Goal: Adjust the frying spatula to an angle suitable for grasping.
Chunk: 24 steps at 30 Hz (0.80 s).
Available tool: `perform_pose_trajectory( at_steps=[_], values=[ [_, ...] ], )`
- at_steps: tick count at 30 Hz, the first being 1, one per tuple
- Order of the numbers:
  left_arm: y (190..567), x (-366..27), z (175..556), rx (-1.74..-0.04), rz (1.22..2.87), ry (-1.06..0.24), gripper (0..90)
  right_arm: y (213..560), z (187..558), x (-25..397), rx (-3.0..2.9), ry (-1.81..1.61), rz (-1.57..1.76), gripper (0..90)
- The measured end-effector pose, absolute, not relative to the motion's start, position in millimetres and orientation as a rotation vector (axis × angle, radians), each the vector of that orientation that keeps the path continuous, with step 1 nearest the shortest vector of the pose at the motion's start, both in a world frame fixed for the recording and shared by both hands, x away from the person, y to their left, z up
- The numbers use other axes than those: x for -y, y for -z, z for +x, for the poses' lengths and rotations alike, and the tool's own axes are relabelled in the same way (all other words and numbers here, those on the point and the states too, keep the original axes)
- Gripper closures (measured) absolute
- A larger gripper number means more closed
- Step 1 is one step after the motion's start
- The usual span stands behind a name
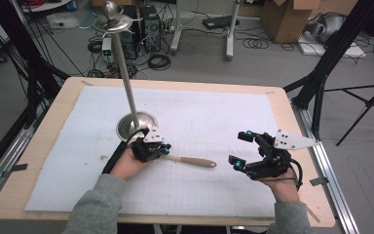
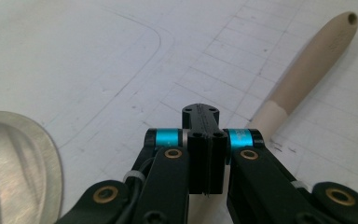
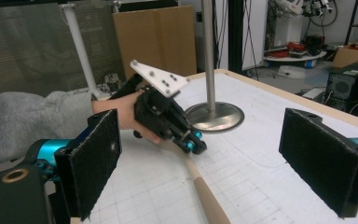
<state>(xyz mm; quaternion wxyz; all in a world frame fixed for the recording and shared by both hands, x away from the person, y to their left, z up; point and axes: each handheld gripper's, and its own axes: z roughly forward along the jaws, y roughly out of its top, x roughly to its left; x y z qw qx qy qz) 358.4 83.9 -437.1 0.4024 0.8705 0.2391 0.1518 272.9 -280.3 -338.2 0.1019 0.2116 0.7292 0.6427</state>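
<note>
A utensil with a pale wooden handle [image 1: 192,161] lies on the white gridded mat [image 1: 209,117], pointing right. My left gripper [image 1: 161,147] sits at the handle's left end with its jaws pressed together. In the left gripper view the handle [image 2: 307,60] runs out from behind the shut gripper [image 2: 203,116]; the utensil's head is hidden. My right gripper [image 1: 241,149] hovers open to the right of the handle's tip, with nothing between its pads. In the right gripper view its open gripper [image 3: 209,158] faces the left gripper [image 3: 193,144] and the handle [image 3: 205,191].
A metal stand with a round base [image 1: 136,124] and a tall pole [image 1: 124,73] rises just behind my left gripper, its base [image 2: 14,163] close at the left. The wooden table [image 1: 39,141] rims the mat. Tripods, cables and boxes lie on the floor beyond.
</note>
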Motion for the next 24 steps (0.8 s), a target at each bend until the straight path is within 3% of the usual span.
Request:
perform_pose_trajectory(
  at_steps=[24],
  values=[
    [444.4, -95.7, 343.9, -0.55, 2.223, -0.372, 90.0, 339.9, 267.3, 289.7, -2.135, -1.902, 0.65, 11.8]
  ],
)
